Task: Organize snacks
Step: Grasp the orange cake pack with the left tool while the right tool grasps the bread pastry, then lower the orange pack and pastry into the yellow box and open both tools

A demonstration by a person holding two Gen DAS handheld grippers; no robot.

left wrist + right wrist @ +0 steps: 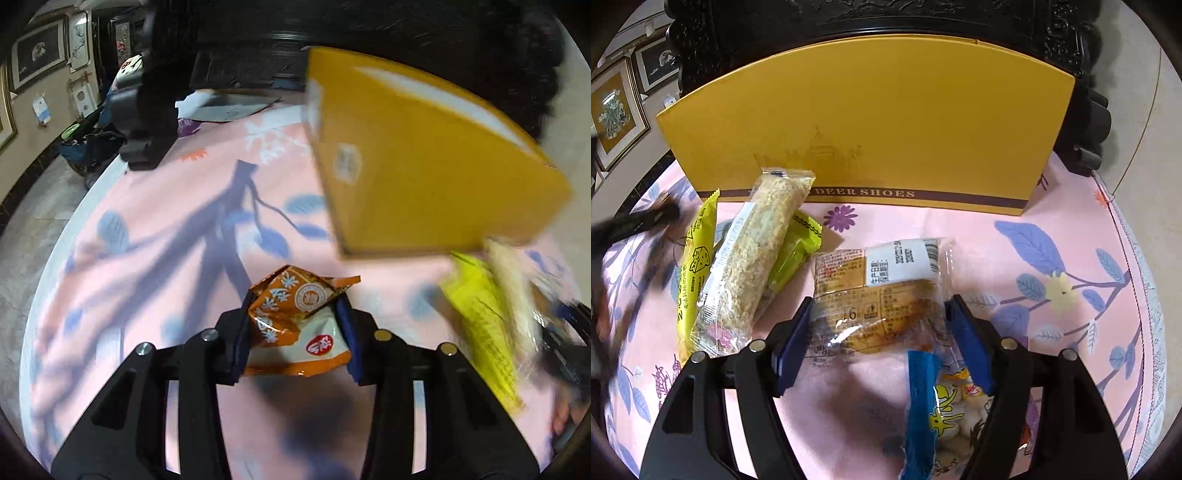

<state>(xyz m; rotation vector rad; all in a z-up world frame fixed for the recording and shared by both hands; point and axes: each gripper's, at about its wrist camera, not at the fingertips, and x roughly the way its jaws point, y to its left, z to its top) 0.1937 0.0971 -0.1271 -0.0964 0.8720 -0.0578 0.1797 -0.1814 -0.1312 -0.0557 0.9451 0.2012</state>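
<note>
1. Across both wrist views spreads the table (1052,229), covered by a pink cloth printed with blue leaves and small flowers.
2. At the far side of the cloth stands a yellow shoe box (864,125), its long face lettered "DEER SHOES" along a brown band; in the left wrist view the same box (417,158) appears blurred at upper right.
3. Left claw (293,332): its blue pads press on both sides of an orange-and-white snack packet (295,325), which crumples between them above the cloth, in front of the box and well apart from it.
4. Right claw (877,343): its blue pads sit on either side of a clear-wrapped bread packet (879,295) with a white label. The wrapper touches both pads, yet whether they squeeze it I cannot tell.
5. Beside the bread, toward the left claw, a long cereal bar in clear wrap (757,258) lies slanted, its far end touching the foot of the box.
6. Under and beside that bar lie a yellow cheese-print packet (696,266) and a green packet (794,251).
7. Close under the right claw lies a blue-edged cartoon snack bag (938,410), partly overlapped by the bread wrapper.
</note>
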